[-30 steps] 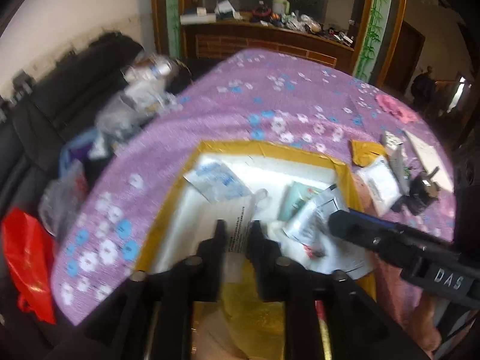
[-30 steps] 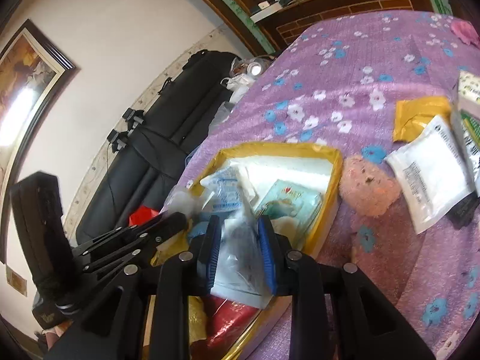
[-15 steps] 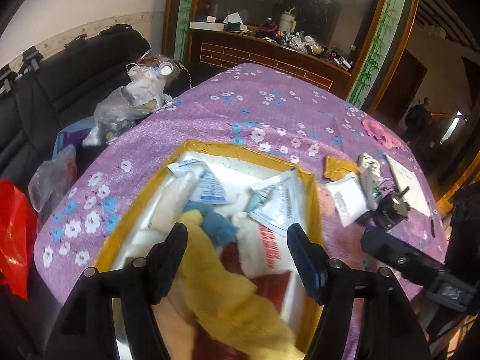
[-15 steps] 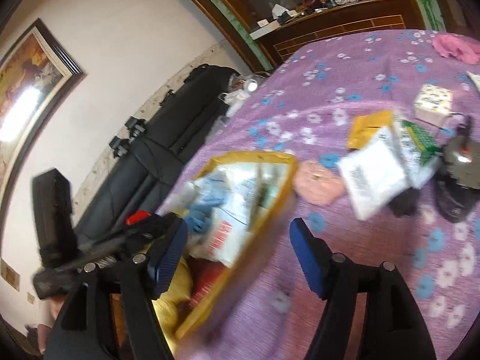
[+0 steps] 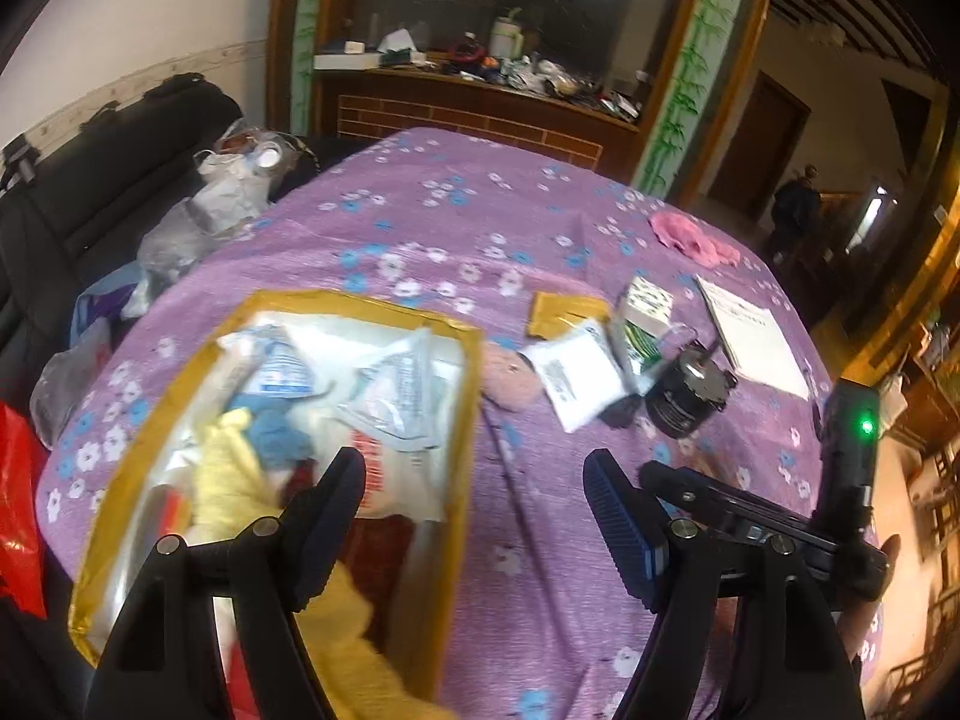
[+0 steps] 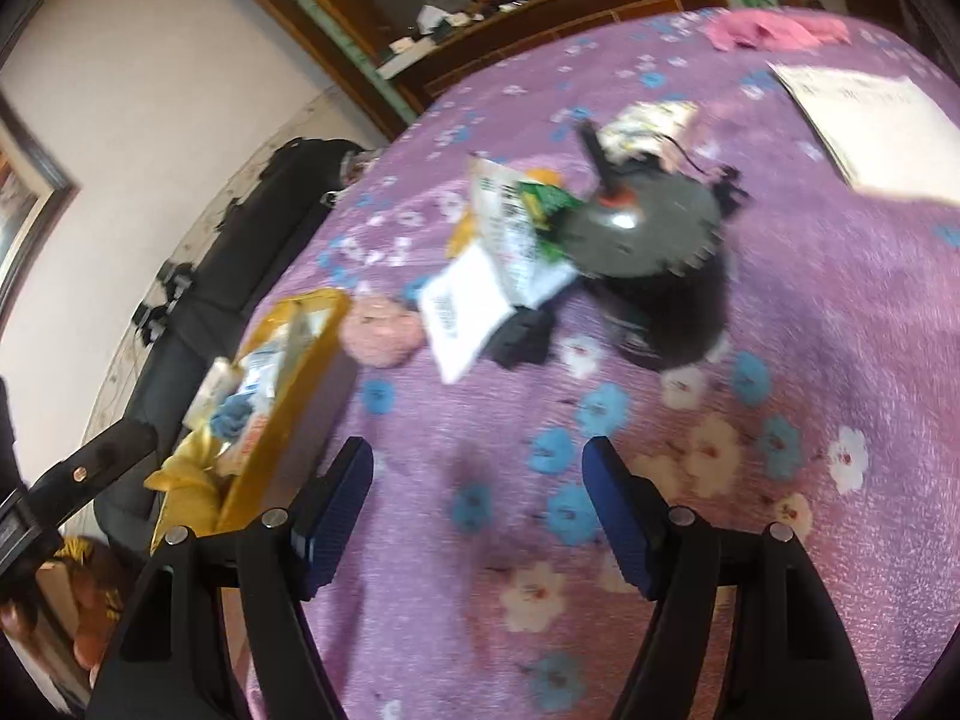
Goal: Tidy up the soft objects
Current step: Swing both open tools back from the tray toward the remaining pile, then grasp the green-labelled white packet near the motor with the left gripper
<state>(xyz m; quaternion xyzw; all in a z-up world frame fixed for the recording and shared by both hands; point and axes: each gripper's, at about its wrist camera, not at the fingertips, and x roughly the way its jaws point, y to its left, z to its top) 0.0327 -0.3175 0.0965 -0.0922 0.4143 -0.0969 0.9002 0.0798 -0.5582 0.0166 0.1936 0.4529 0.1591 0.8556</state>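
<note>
A gold-rimmed box [image 5: 360,303] lies on the purple flowered cloth, filled with plastic packets, a yellow cloth [image 5: 228,480] and a blue cloth [image 5: 276,432]. My left gripper [image 5: 474,498] hangs over the box's right edge; its jaws are opening and hold nothing. A pink fluffy pad [image 5: 510,375] lies just right of the box, beside a white packet [image 5: 570,372]. My right gripper [image 6: 477,504] is open and empty above bare cloth, right of the box [image 6: 282,420]. Ahead of it lie the pink pad [image 6: 381,330], the white packet [image 6: 462,312] and a green-white packet [image 6: 516,222].
A black round device [image 6: 648,240], a white sheet [image 6: 870,114] and a pink cloth [image 6: 774,30] lie further right and back. A gold packet [image 5: 564,315] and a small box [image 5: 645,300] sit nearby. A black sofa [image 5: 120,180] with bags stands left; a cluttered cabinet [image 5: 480,102] stands behind.
Both grippers were shut on packets over the box; both have opened, leaving the packets in the box. Each has swung right, the right one out over the cloth.
</note>
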